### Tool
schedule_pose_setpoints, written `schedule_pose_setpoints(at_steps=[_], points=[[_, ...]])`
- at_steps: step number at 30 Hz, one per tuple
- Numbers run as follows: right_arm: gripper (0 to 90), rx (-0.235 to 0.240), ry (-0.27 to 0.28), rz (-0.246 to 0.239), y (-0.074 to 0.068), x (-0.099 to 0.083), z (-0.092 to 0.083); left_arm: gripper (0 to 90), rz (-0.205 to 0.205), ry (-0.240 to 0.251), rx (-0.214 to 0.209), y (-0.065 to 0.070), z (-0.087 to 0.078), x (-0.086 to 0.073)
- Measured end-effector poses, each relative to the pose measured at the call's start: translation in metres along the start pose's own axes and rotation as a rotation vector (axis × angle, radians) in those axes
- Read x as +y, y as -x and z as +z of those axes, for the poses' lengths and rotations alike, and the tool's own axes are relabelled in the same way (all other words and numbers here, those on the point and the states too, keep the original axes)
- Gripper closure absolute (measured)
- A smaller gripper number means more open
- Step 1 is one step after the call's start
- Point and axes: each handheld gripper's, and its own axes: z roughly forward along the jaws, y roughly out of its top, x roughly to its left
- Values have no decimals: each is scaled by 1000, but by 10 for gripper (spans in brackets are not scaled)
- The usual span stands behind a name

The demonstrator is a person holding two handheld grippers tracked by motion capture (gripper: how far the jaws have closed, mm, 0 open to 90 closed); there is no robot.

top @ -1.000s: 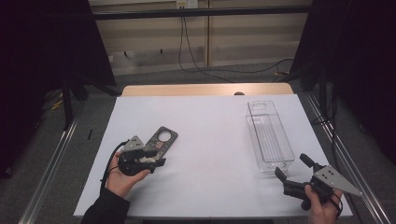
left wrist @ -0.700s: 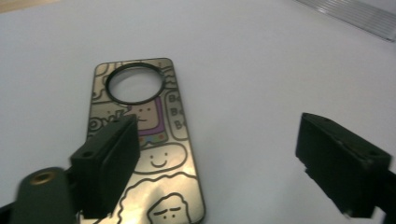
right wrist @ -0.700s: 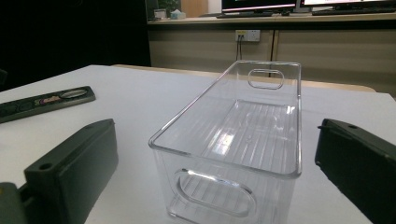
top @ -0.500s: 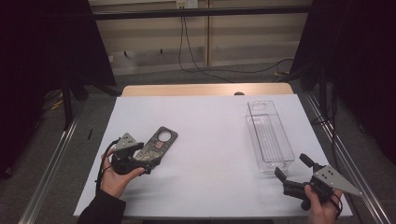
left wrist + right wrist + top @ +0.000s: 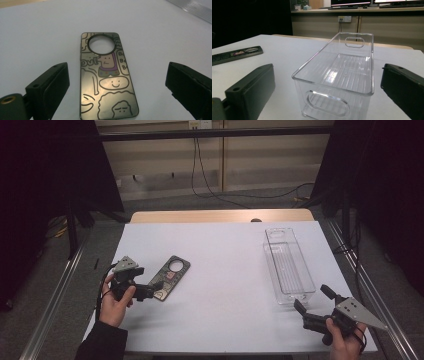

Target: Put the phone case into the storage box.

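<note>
A clear plastic bin [image 5: 289, 267] stands upright on the right half of the white worktop [image 5: 225, 255], long and narrow, with an oval handle slot cut in each end wall. In the right gripper view the bin [image 5: 342, 72] holds nothing — the ribbed floor shows straight through its walls.

The phone case [image 5: 169, 277] lies flat on the left half of the worktop, well apart from the bin, its round camera hole at the far end. In the left gripper view the phone case [image 5: 106, 75] shows cartoon faces and a purple figure on a glossy, mirror-like back.

The left claw [image 5: 150, 292] is held low over the worktop at the near end of the case, pointing along it. Its jaws have just been opening and now stand wide to either side of the case, pads clear of its edges — released. From above, its tips seem to hover just over the case's near corner, though that spot is dark and hard to read.

The right claw [image 5: 312, 300] sits near the worktop's front right corner, aimed at the near end of the bin and just short of it, jaws spread with nothing between them.
</note>
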Motion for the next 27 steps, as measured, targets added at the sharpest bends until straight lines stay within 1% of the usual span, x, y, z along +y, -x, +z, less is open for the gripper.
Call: schedule_pose_setpoints(at_steps=[1, 3, 4, 5, 6, 8, 9, 11, 13, 15, 16, 18, 20, 22, 23, 25, 27], points=[[0, 0, 0, -1, 0, 0, 0, 49, 7, -11, -3, -2, 1, 1], [0, -1, -1, 0, 0, 0, 0, 50, 34, -47, 21, -4, 4, 4], [0, -1, -1, -1, 0, 0, 0, 52, 29, -61, 19, -6, 6, 6], [0, 0, -1, -3, 0, 0, 0, 53, 25, -63, 10, -7, 7, 7], [0, -1, -1, -1, 0, 0, 0, 54, 23, -72, 14, -8, 9, 9], [0, -1, -1, -2, 0, 0, 0, 55, 28, -85, 35, -10, 12, 12], [0, -2, -1, -1, 0, 0, 0, 61, 17, -81, 31, -12, 14, 13], [0, -2, -1, -1, 0, 0, 0, 61, -2, -91, 15, -15, 17, 16], [0, -3, -2, -1, 0, 0, 0, 61, -12, -100, 20, -17, 19, 20], [0, -4, -1, 3, 0, 0, 0, 60, -22, -113, 11, -18, 22, 23], [0, -5, 0, 3, 1, 0, 0, 60, -33, -108, 6, -19, 24, 24], [0, -3, -1, 2, 0, 0, 0, 59, -33, -131, 13, -19, 29, 26], [0, -3, 0, 2, 1, 0, 0, 57, -19, -159, 3, -19, 36, 29], [0, -4, 0, 3, 1, 0, 1, 57, -19, -176, 1, -20, 42, 32], [0, -4, 0, 2, 1, 0, 1, 57, -16, -172, 6, -20, 44, 34], [0, -3, 0, 2, 1, 0, 1, 58, -8, -200, 1, -20, 49, 38], [0, -2, -2, 1, 1, 0, 1, 58, -3, -215, 7, -20, 53, 42]])
